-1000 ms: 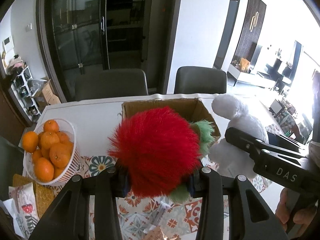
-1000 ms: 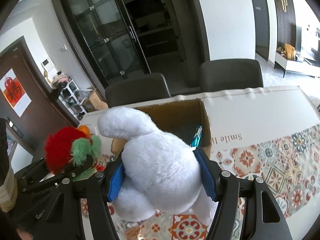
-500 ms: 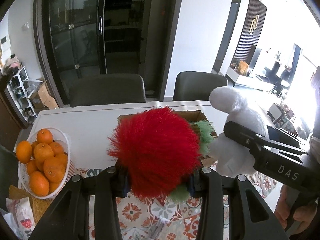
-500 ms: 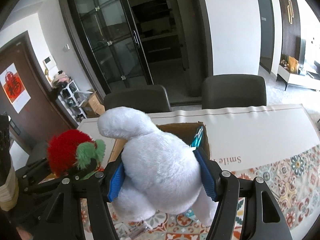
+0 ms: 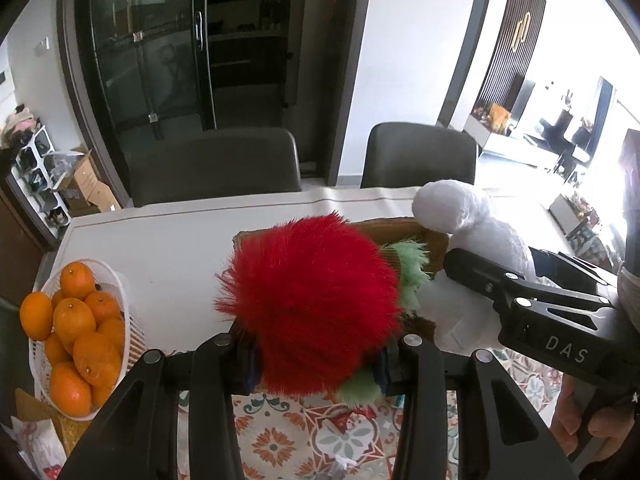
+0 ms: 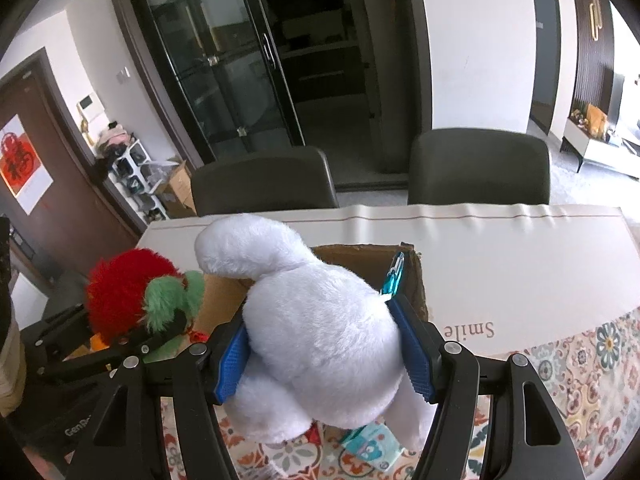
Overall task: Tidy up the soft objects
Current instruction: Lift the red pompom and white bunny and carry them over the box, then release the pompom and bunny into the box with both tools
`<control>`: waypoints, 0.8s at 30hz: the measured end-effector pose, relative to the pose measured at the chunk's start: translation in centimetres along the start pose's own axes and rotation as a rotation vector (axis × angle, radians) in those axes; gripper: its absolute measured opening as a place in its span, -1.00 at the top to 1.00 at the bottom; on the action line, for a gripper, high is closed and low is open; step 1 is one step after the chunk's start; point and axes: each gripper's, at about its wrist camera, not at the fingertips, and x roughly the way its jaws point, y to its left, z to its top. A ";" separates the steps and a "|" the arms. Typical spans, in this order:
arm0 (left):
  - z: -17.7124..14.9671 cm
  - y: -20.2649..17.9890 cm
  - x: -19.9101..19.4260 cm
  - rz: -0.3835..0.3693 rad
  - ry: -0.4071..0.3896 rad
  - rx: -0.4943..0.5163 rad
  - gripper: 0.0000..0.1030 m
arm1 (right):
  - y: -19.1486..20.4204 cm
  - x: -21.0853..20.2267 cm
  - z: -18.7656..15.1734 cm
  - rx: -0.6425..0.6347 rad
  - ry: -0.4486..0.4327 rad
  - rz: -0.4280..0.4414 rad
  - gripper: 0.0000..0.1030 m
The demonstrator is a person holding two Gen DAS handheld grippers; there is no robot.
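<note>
My left gripper (image 5: pixel 316 364) is shut on a fluffy red plush toy with green tufts (image 5: pixel 316 300), held above the table in front of an open cardboard box (image 5: pixel 424 232). In the right wrist view the same red toy (image 6: pixel 124 292) shows at the left. My right gripper (image 6: pixel 324 356) is shut on a white plush toy (image 6: pixel 320 328), its blue pads pressed into both sides. The white toy (image 5: pixel 472 248) hangs just right of the red one, over the box's near edge (image 6: pixel 360 248). The box's inside is mostly hidden by the toys.
A white basket of oranges (image 5: pixel 76 332) stands at the table's left edge. A patterned cloth (image 6: pixel 600 352) covers the near table, a white one (image 6: pixel 500 248) the far part. Two dark chairs (image 5: pixel 216 164) stand behind the table. A small teal packet (image 6: pixel 372 448) lies under the white toy.
Both grippers have moved forward toward the box with their toys; the box now sits lower and closer behind them. The orange basket has slid toward the left edge of view.
</note>
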 end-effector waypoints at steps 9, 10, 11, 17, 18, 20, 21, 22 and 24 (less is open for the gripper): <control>-0.2 0.9 3.9 0.010 0.070 -0.009 0.18 | -1.1 4.7 0.0 0.017 0.090 0.029 -0.34; -0.2 0.9 4.4 0.008 0.081 -0.013 0.17 | -1.1 5.2 0.0 0.015 0.099 0.031 -0.34; -0.3 1.0 4.8 0.006 0.093 -0.017 0.16 | -1.2 5.6 0.0 0.015 0.103 0.031 -0.34; -0.4 1.2 6.3 0.009 0.135 -0.030 -0.12 | -1.8 7.3 0.4 0.029 0.138 0.013 -0.43; -0.3 1.3 6.4 0.011 0.137 -0.032 -0.14 | -2.0 7.3 0.5 0.037 0.133 0.014 -0.46; -0.3 1.2 6.3 0.015 0.132 -0.027 -0.20 | -2.0 7.1 0.5 0.043 0.120 0.012 -0.60; -0.3 1.2 6.1 0.018 0.130 -0.026 -0.21 | -2.1 7.0 0.5 0.046 0.114 0.007 -0.61; -0.1 1.1 6.0 0.019 0.127 -0.028 -0.22 | -2.0 6.7 0.6 0.048 0.108 -0.004 -0.61; -0.2 0.9 5.5 0.023 0.117 -0.024 -0.23 | -2.0 6.1 0.5 0.049 0.095 -0.016 -0.61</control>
